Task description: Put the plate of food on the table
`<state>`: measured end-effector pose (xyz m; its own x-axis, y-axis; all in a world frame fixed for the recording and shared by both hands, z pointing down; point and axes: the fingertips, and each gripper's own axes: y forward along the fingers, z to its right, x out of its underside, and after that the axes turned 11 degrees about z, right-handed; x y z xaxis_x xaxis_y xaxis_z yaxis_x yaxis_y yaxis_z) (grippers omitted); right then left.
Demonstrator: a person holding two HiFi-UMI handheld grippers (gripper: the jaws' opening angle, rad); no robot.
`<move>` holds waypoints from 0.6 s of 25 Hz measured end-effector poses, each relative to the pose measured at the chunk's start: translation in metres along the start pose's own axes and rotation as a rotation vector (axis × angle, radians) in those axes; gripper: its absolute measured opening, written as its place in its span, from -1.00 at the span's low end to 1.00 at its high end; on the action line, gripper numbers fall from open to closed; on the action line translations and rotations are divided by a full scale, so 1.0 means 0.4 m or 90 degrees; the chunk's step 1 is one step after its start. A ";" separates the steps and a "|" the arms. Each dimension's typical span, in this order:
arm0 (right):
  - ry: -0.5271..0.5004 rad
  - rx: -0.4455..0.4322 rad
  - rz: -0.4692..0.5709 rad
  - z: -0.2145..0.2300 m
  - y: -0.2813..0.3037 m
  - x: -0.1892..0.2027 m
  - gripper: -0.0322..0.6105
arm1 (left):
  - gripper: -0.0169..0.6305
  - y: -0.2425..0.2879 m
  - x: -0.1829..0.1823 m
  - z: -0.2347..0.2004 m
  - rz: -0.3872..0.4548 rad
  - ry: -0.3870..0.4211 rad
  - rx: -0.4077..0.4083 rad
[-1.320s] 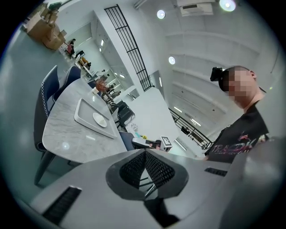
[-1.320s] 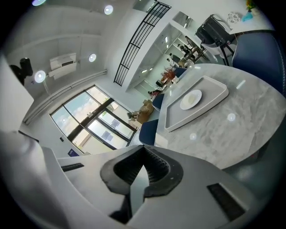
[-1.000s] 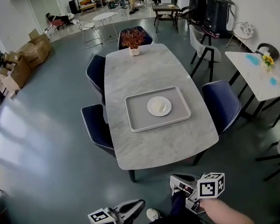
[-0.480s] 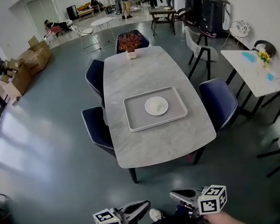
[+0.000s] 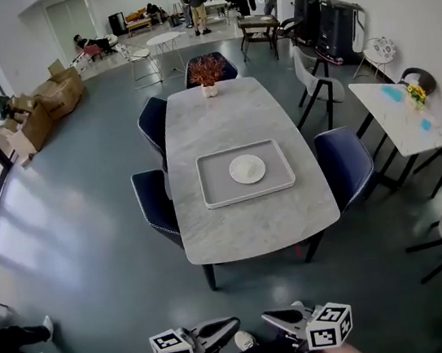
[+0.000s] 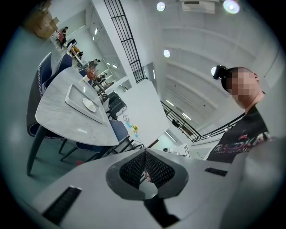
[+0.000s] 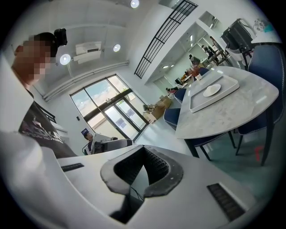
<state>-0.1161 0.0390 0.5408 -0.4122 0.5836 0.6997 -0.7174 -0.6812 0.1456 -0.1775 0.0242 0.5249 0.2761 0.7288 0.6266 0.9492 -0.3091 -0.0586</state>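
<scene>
A white plate (image 5: 247,168) with pale food lies in a grey tray (image 5: 216,189) on the marble table (image 5: 253,224), some way ahead of me. Both grippers hang low at the bottom edge of the head view, well short of the table. My left gripper (image 5: 229,324) and right gripper (image 5: 271,318) point toward each other, both shut and holding nothing. The left gripper view shows its jaws (image 6: 144,153) met at the tips, with the plate (image 6: 89,105) and tray (image 6: 77,98) far off. In the right gripper view the shut jaws (image 7: 143,148) aim past the plate (image 7: 212,90).
Dark blue chairs (image 5: 349,165) (image 5: 152,202) flank the table, and a potted plant (image 5: 207,72) stands at its far end. A small white table (image 5: 403,115) is at right, cardboard boxes (image 5: 39,104) at left. Someone's legs (image 5: 15,338) show at lower left. People stand far back.
The right gripper has moved left, closer to the left one. The view has edged slightly toward the table. Someone's legs have come into sight at lower left.
</scene>
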 end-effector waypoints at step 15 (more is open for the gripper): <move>-0.002 -0.018 0.001 -0.027 0.000 0.022 -0.87 | -0.93 -0.040 0.005 0.019 0.017 0.003 -0.003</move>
<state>-0.1259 0.0487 0.5395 -0.4115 0.5817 0.7017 -0.7326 -0.6691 0.1250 -0.1909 0.0353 0.5211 0.3011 0.7169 0.6288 0.9407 -0.3315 -0.0725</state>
